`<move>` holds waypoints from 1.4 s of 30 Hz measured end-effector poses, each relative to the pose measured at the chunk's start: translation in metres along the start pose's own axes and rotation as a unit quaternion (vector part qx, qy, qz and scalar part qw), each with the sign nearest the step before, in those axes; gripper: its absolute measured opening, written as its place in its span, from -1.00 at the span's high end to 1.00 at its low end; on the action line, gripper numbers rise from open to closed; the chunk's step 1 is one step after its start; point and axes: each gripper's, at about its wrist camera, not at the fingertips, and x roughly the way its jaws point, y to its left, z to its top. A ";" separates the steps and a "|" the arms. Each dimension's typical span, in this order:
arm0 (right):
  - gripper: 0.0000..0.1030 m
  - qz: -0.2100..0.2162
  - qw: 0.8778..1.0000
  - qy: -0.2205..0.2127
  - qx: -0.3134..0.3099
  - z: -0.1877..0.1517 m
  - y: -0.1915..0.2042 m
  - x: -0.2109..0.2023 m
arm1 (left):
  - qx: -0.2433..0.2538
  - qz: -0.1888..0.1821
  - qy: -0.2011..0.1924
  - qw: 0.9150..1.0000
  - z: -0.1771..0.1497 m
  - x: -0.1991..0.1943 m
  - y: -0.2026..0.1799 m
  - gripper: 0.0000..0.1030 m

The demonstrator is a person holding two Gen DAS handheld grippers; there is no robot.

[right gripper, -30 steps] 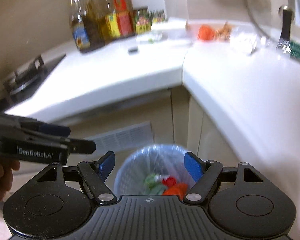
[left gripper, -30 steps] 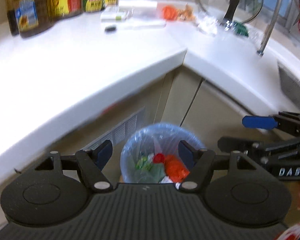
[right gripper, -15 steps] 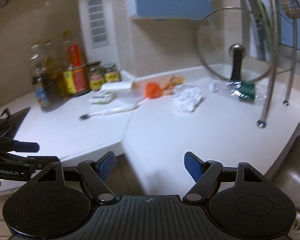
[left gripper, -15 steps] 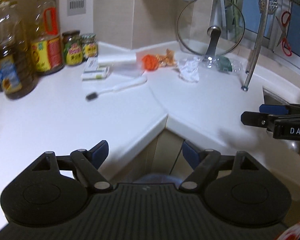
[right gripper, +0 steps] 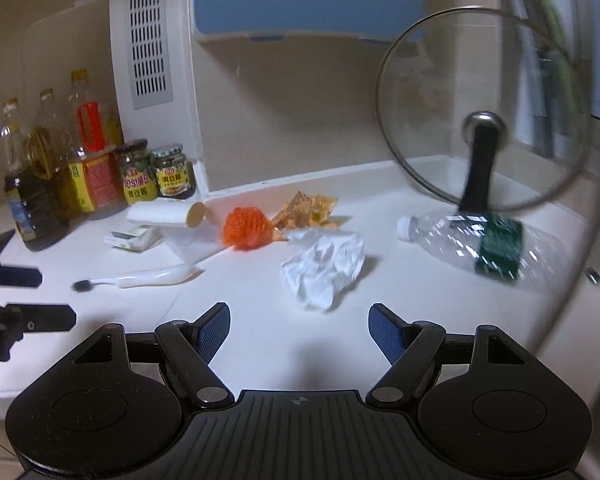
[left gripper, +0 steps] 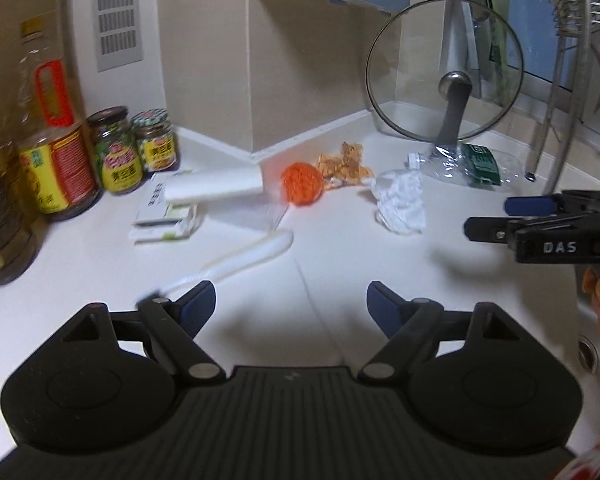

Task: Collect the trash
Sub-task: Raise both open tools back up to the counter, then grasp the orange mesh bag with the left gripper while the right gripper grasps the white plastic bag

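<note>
A white kitchen counter (right gripper: 400,312) wraps a corner, strewn with trash. A glass pot lid (right gripper: 484,108) stands upright on its handle at the back right, with an empty plastic bottle (right gripper: 472,240) lying on its side at its foot. The left gripper (left gripper: 291,304) and right gripper (right gripper: 299,326) both hover over the counter's near edge, fingers spread wide and holding nothing. A crumpled white tissue (right gripper: 324,268) lies just ahead of the right gripper. Behind it sit an orange mesh ball (right gripper: 244,228) and, touching it, crinkled orange wrappers (right gripper: 306,212). A white toothbrush (right gripper: 140,278) lies nearer the left gripper, beside a white roll (right gripper: 166,214) resting on small flat boxes (right gripper: 134,238). Oil bottles (right gripper: 40,176) and two sauce jars (right gripper: 156,176) line the wall at left.
</note>
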 end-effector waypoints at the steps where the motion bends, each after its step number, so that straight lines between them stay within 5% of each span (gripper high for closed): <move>1: -0.48 0.008 1.000 -0.005 -0.013 0.005 -0.005 0.010 | 0.002 0.003 0.000 1.000 0.005 0.008 -0.002 -0.57; 11: -0.48 0.054 0.987 0.029 -0.146 0.034 -0.037 0.101 | 0.008 0.015 0.015 1.000 0.041 0.067 -0.016 -0.57; 18: -0.48 0.097 0.981 0.060 -0.154 0.039 -0.052 0.137 | 0.012 0.015 0.025 0.999 0.054 0.093 -0.023 -0.57; 21: -0.44 0.114 0.981 0.064 -0.141 0.041 -0.056 0.142 | 0.014 0.014 0.027 0.999 0.058 0.101 -0.027 -0.57; 23: 0.17 0.122 0.980 0.066 -0.140 0.042 -0.056 0.144 | 0.016 0.014 0.026 0.999 0.060 0.105 -0.029 -0.57; 26: 0.35 0.116 0.982 0.064 -0.136 0.041 -0.055 0.141 | 0.017 0.014 0.026 0.999 0.062 0.110 -0.032 -0.57; 36: 0.45 0.087 0.992 0.026 -0.091 0.048 -0.072 0.115 | 0.033 0.025 0.007 0.999 0.076 0.136 -0.050 -0.53; 42: 0.45 0.077 0.994 0.015 -0.074 0.051 -0.083 0.107 | 0.070 0.067 0.005 0.995 0.084 0.169 -0.059 -0.25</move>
